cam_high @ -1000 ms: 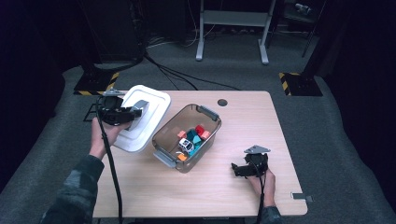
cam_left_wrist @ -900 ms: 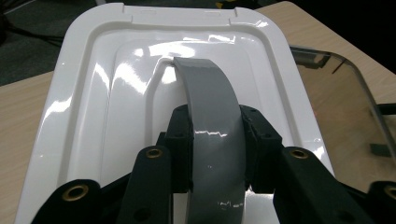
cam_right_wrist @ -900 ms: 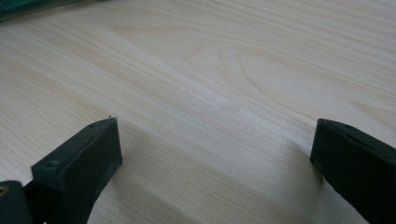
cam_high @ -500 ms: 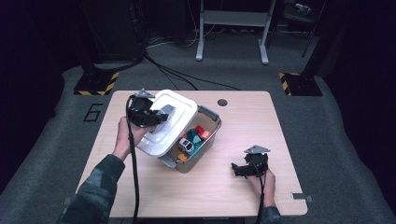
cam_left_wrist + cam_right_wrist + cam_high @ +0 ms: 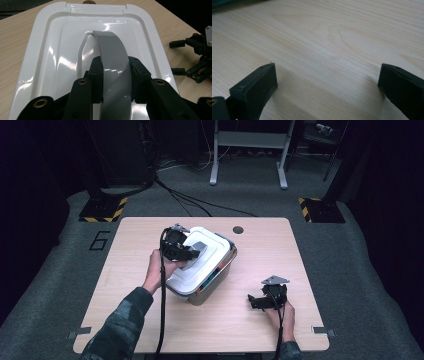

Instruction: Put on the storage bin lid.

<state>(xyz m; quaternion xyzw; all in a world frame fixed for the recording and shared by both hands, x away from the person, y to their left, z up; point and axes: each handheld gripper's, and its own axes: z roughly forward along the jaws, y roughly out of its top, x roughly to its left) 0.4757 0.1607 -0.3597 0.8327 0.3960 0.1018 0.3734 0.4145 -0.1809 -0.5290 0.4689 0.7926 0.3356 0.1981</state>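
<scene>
My left gripper point(image 5: 115, 75) pinches the grey handle point(image 5: 112, 57) of the white lid point(image 5: 202, 260) — the lid sits tilted over the clear bin point(image 5: 220, 277), mid-table. My right gripper point(image 5: 260, 301) rests on the wooden table point(image 5: 300, 250), jaws spread wide — nothing between them.

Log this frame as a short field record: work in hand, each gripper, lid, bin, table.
work in hand: putting the white lid onto the clear bin
left gripper: jaws shut on the lid's grey handle
right gripper: jaws open, nothing between them, resting low on the table, apart from the bin
lid: over the bin, skewed, covering most of the opening; whether it is seated cannot be told
bin: mid-table, coloured contents just visible under the lid's near edge
</scene>
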